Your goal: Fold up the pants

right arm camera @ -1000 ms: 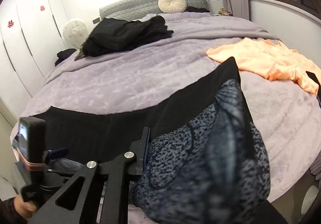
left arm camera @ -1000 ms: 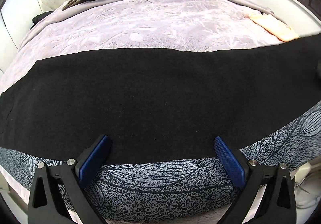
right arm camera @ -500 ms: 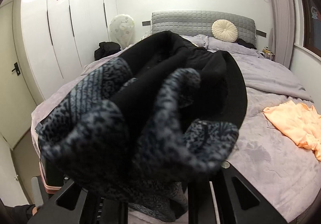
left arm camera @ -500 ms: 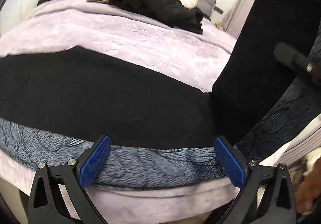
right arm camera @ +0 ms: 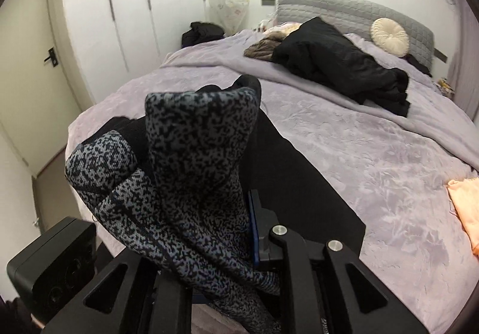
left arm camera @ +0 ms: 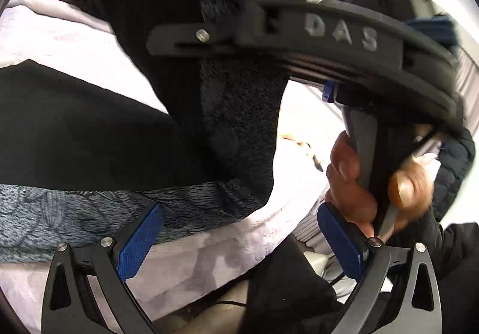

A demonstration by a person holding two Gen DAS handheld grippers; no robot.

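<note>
Left wrist view: the left claw (left arm camera: pixel 239 241) gapes wide and empty over the bed (left arm camera: pixel 209 268) edge, where the pants (left arm camera: pixel 74 130) lie spread, one end lifted. Right wrist view: the right claw (right arm camera: pixel 227 247) is clamped on that lifted end — the first fold looks underway, not yet laid.

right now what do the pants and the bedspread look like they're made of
Pants: a soft knit, speckled grey-black outside with a fuzzy black fleece-like lining, matte. Bedspread: plush lilac fabric, probably velvety, with a faint sheen and embossed leaf pattern.
</note>
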